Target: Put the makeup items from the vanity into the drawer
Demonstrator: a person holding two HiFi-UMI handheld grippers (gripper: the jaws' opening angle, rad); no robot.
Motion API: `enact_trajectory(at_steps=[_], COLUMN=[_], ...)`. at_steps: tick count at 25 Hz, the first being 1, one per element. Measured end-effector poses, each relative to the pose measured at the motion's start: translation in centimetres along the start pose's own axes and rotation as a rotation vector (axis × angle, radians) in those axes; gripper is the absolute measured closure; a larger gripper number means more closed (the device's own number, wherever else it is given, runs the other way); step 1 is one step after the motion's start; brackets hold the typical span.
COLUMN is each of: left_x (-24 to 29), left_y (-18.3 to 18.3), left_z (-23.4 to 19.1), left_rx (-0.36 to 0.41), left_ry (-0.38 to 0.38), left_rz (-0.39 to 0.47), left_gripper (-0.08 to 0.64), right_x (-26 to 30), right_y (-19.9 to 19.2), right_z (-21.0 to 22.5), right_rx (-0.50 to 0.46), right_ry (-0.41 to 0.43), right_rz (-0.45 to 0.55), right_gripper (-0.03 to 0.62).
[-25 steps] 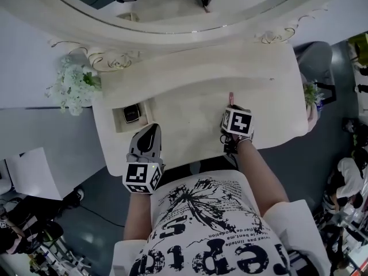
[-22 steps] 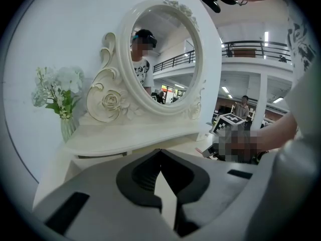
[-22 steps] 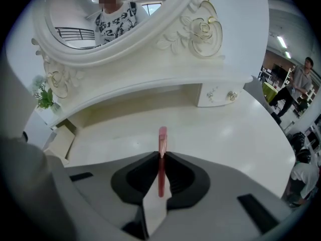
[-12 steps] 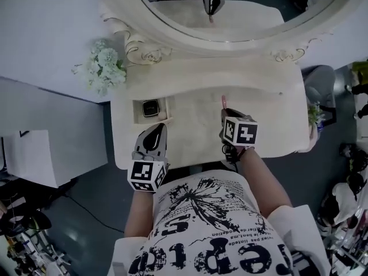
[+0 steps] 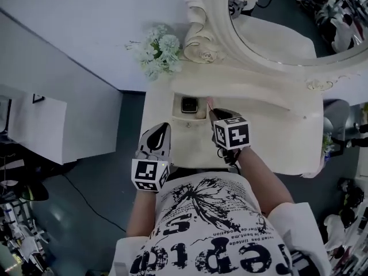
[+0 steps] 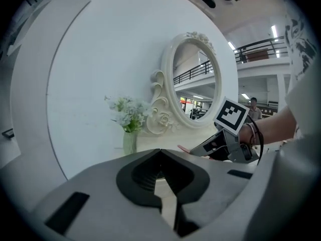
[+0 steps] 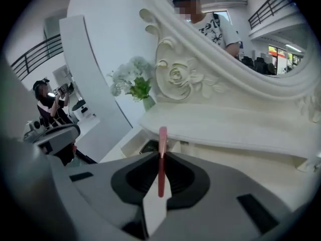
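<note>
My right gripper [image 5: 214,112] is shut on a thin pink makeup stick [image 7: 161,159], whose tip [image 5: 210,103] pokes out ahead of the jaws. It hovers just right of the open drawer [image 5: 178,116] at the left end of the cream vanity top [image 5: 270,125]. A dark square compact [image 5: 189,104] lies inside the drawer. My left gripper [image 5: 161,129] is shut and empty, held off the vanity's front edge, below and left of the drawer. In the left gripper view the right gripper [image 6: 200,147] shows to the right with the pink tip [image 6: 181,148] sticking out.
A vase of white flowers [image 5: 158,50] stands at the vanity's back left corner, next to the carved oval mirror frame [image 5: 201,45]. A raised shelf [image 7: 225,127] runs along the back under the mirror. A white cabinet [image 5: 34,125] stands off to the left.
My right gripper has carried the pink stick leftward across the vanity top to the drawer's side. The left gripper stays at the front edge. The head view has swung left.
</note>
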State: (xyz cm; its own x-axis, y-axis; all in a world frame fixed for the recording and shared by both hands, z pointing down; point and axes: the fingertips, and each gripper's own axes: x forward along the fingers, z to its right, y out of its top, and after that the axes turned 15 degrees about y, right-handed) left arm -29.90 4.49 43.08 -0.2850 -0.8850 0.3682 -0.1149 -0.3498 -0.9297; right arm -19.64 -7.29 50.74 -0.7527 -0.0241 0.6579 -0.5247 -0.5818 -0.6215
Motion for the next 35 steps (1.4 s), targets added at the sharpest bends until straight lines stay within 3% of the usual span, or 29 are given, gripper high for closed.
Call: enact_trajectory(at_steps=[7, 17, 22, 25, 29, 35], left_x=[-0.8, -1.3, -1.1, -1.1, -0.9, -0.3], left_y=[-1.4, -3.6, -3.9, -3.9, -3.3, -2.3], left_z=[-5.6, -9.6, -9.8, -9.4, -8.6, -6.6], left_rx=[-0.039, -0.081, -0.083, -0.08, -0.072, -0.064], left_ry=[0.075, 0.146, 0.153, 0.15, 0.142, 0.111], left_rz=[-0.025, -0.074, -0.083, -0.084, -0.076, -0.058], left_gripper=[0.54, 0.54, 0.54, 0.54, 0.54, 0.54], right_x=[6.1, 9.9, 10.3, 9.9, 8.5, 4.9], right_y=[1.1, 1.2, 1.7, 1.9, 2.0, 2.8], right_z=[-4.6, -4.0, -3.8, -3.8, -4.3, -4.3], right_rx=[-0.178, -0.238, -0.247, -0.223, -0.191, -0.155], right_ry=[0.045, 0.017, 0.024, 0.029, 0.051, 0.043], right_rz=[-0.149, -0.283, -0.258, -0.234, -0.19, -0.059], right_gripper=[0.538, 0.537, 0.535, 0.457, 0.457, 0.543])
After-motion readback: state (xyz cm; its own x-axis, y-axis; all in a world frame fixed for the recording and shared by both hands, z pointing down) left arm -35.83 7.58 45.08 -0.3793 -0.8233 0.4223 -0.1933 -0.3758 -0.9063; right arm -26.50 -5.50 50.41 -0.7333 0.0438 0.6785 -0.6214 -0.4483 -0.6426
